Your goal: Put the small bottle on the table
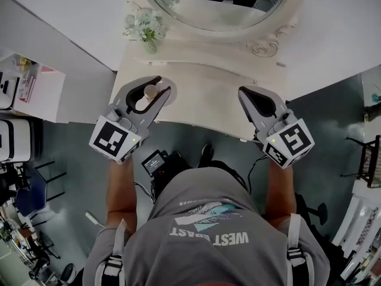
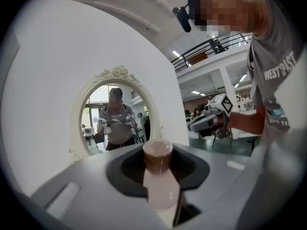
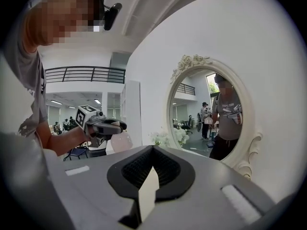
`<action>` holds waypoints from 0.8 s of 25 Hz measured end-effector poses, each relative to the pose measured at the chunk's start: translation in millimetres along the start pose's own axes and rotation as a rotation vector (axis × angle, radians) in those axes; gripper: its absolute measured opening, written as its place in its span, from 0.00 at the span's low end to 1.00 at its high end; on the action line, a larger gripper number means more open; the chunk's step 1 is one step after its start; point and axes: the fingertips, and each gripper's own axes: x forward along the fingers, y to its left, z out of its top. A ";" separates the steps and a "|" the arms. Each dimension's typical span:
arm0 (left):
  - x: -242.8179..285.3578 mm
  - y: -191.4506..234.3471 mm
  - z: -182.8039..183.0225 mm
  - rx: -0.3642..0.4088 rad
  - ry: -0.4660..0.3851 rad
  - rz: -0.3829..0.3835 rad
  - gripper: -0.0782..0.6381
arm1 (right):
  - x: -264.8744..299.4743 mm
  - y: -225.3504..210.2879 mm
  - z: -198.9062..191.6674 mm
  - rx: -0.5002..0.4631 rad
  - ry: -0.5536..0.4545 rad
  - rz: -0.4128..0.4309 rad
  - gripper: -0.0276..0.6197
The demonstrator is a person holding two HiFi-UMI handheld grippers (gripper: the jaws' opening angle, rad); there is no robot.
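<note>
Setting: a white-walled corner over a grey floor. A cream desk with scrolled trim stands against the wall and carries an oval mirror in a carved frame.

Item 1. Small bottle: pale pink body, brown cap. In the head view it lies at 10 o'clock from frame centre, over the near left corner of the desk. It is gripped by the left gripper, whose fingers stand part-way apart and press on its sides, with the cap towards their tips. In the left gripper view the bottle runs straight out between them, cap farthest from the camera. No view shows whether its base touches the desk.

Item 2. Right gripper: at 2 o'clock from centre, over the near right part of the desk and well apart from the left one. Its fingers are closed together with nothing between them. It points towards the mirror, as the left one does.

Item 3. White flowers: on the back left of the desk at 11 o'clock, just beside the mirror frame.

Item 4. Person in a grey T-shirt: at 6 o'clock, both forearms reaching forward to the grippers. A small black device sits at the waist. The mirror reflects this person standing with both grippers raised.

Item 5. White and pink shelf unit: at 9 o'clock, apart from the desk.
</note>
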 end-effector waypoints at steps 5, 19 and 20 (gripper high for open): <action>19.9 7.4 -7.7 -0.014 0.007 -0.012 0.27 | 2.7 -15.0 -7.6 0.018 0.019 -0.011 0.05; 93.7 37.6 -38.6 -0.049 0.007 -0.138 0.27 | 6.7 -52.0 -20.2 0.052 0.073 -0.136 0.05; 99.0 39.2 -40.7 -0.050 0.009 -0.146 0.27 | 6.5 -54.5 -22.1 0.056 0.076 -0.144 0.05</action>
